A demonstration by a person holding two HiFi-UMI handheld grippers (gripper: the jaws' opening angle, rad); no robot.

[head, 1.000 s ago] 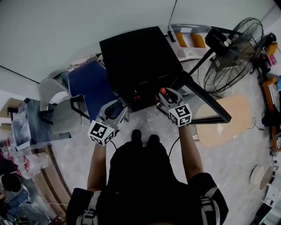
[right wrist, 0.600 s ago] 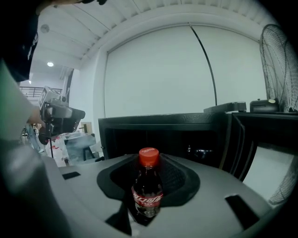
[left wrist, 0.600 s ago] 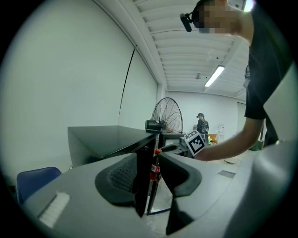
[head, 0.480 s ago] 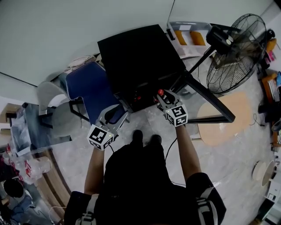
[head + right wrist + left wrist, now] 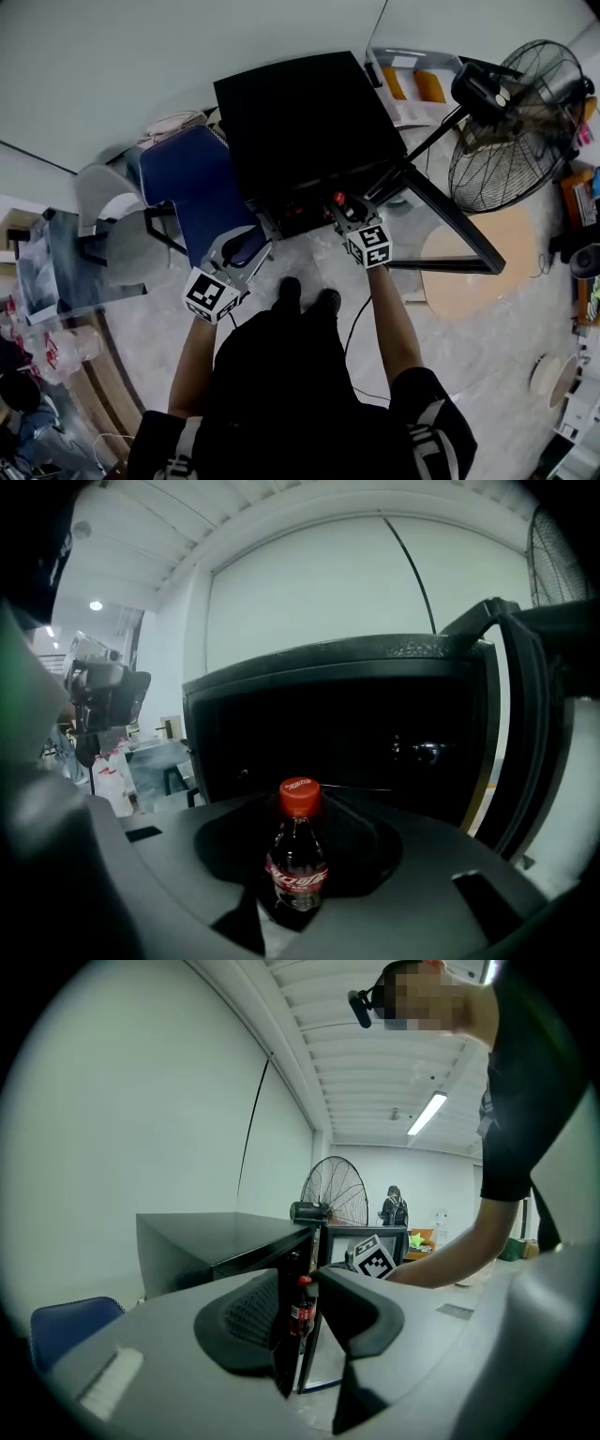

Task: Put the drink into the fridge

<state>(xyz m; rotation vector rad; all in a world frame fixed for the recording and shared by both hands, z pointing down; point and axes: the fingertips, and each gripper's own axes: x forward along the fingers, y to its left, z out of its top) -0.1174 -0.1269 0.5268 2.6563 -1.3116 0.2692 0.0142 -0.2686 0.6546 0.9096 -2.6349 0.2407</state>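
The right gripper (image 5: pixel 341 209) is clenching a small cola bottle (image 5: pixel 297 862). In the right gripper view the bottle is standing upright at lower centre, its red cap (image 5: pixel 300 796) showing above the pads, which are pressing on the body around the label. Behind it, the dark open mouth of the black mini fridge (image 5: pixel 300 112) is filling the middle of the frame. The fridge door (image 5: pixel 441 214) is hanging open at the right. In the head view the bottle is sitting just at the front edge of the fridge opening, centre of the frame, not yet inside.

The left gripper (image 5: pixel 242 251) is hanging released at lower left of centre, near the blue chair (image 5: pixel 192 183). Its jaws have just been closing a little, yet they are gripping nothing. The bottle seen through their gap is only the distant one in the other gripper.

The bottle is looking full of dark liquid, so it is probably carrying modest weight for its size. With the cap sealed it is likely feeling fairly stiff. Its smooth round plastic wall is probably making it slippery and apt to twist in a pinch. The present hold across the labelled body seems sound, since it is keeping the weight low between the pads. A hold on the cap or neck would likely be letting it swing. Being tall and narrow, it is liable to topple on a shelf if let go while tilting.
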